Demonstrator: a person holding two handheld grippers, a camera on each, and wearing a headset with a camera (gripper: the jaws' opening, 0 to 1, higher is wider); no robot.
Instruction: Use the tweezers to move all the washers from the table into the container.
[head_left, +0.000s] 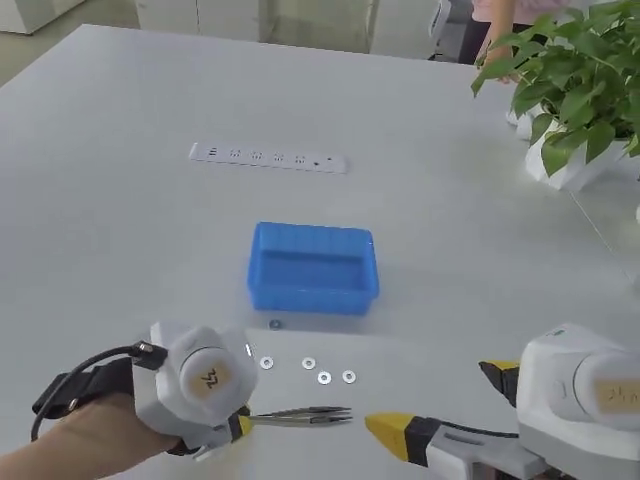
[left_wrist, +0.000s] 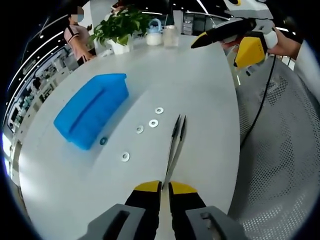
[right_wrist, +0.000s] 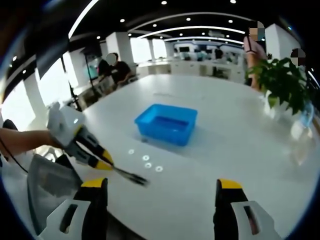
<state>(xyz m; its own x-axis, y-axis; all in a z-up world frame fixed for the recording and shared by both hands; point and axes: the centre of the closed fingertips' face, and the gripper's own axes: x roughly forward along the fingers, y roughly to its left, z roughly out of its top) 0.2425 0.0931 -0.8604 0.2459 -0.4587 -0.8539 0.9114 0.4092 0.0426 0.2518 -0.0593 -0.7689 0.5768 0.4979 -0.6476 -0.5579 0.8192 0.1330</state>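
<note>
Now poised with tweezers (head_left: 300, 415) low over the table (head_left: 120, 220).
Clamped tight on the tweezers' handle end with the left gripper (left_wrist: 165, 189), held at the near left, wrist level, pointing rightward just near of the washers (head_left: 324, 377) lying on the table; spread wide apart at the right gripper (head_left: 440, 400), hovering at the near right, aimed left toward the tweezer tips. Beyond the washers, a blue container (head_left: 313, 268).

You've got a white power strip (head_left: 268, 158) lying flat straight ahead of you, and a leafy potted plant (head_left: 570, 90) in a white pot off at the far right. Next to that plant stand a little jug (left_wrist: 154, 36) with a blue handle and a clear glass jar (left_wrist: 171, 36). A person (right_wrist: 119, 70) sits way back in the office.
</note>
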